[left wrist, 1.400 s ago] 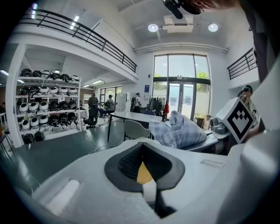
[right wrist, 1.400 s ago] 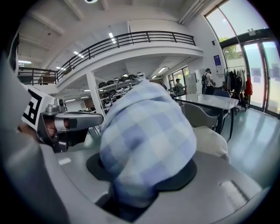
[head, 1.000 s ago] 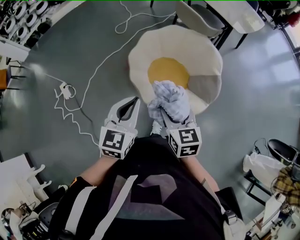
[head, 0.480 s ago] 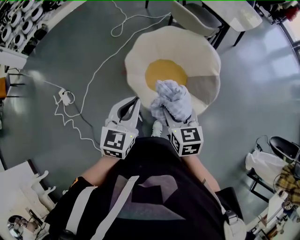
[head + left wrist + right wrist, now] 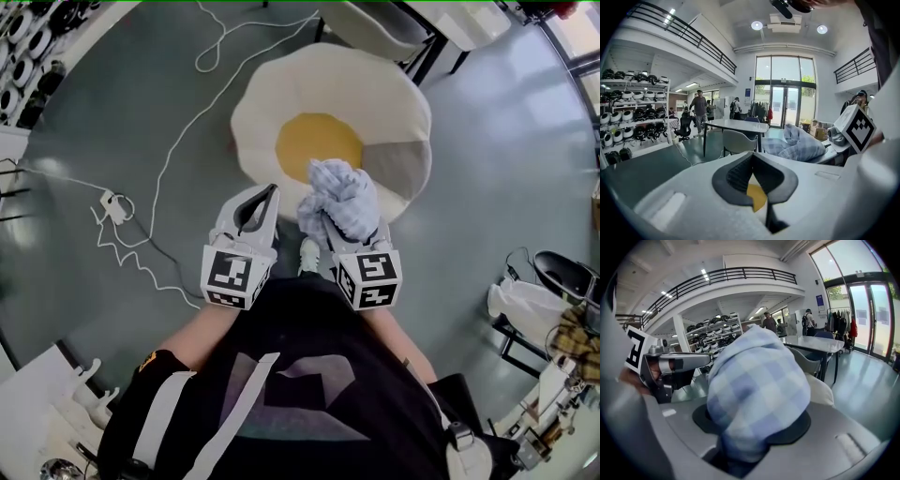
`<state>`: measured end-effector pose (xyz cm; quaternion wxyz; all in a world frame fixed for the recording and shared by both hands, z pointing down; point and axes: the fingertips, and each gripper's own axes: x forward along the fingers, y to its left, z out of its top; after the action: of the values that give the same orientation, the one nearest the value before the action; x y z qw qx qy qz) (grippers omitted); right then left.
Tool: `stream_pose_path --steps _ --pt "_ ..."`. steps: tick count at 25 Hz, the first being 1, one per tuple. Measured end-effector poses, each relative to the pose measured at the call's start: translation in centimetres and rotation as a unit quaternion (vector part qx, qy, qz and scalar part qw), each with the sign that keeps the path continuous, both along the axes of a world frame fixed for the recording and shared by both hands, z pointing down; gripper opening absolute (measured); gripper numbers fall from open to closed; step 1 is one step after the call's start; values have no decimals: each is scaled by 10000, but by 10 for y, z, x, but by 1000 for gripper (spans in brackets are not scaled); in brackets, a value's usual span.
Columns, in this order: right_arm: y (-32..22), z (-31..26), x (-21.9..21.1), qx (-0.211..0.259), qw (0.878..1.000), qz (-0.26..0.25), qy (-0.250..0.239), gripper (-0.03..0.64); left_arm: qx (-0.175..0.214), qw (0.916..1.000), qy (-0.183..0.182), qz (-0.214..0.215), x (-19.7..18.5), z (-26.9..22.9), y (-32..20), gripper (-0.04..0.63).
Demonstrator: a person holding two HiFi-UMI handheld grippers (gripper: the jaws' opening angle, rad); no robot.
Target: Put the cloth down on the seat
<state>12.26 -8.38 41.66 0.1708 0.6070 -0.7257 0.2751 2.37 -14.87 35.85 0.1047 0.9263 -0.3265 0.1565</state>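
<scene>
The left gripper [image 5: 265, 202] is hanging with its fingers clenched on nothing, while just to its right the right gripper [image 5: 349, 234] is grasping the bunched blue-checked cloth [image 5: 342, 195] between its fingers, holding it up over the near edge of the fried-egg seat cushion [image 5: 309, 98]. The carry seems to be ending, so the next move is likely calling for lowering the cloth towards the yellow centre [image 5: 319, 145] and releasing it. No brand or legible writing is showing, only square markers on the marker cubes [image 5: 232, 278].
</scene>
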Motion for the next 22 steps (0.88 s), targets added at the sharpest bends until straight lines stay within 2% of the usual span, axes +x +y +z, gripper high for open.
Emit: stream_pose_path --steps 8,22 --pt "-44 31 15 -300 9992 265 29 235 -218 9995 -115 207 12 34 -48 3" --pt "-109 120 55 -848 9941 665 128 236 -645 9962 -353 465 45 129 -118 3"
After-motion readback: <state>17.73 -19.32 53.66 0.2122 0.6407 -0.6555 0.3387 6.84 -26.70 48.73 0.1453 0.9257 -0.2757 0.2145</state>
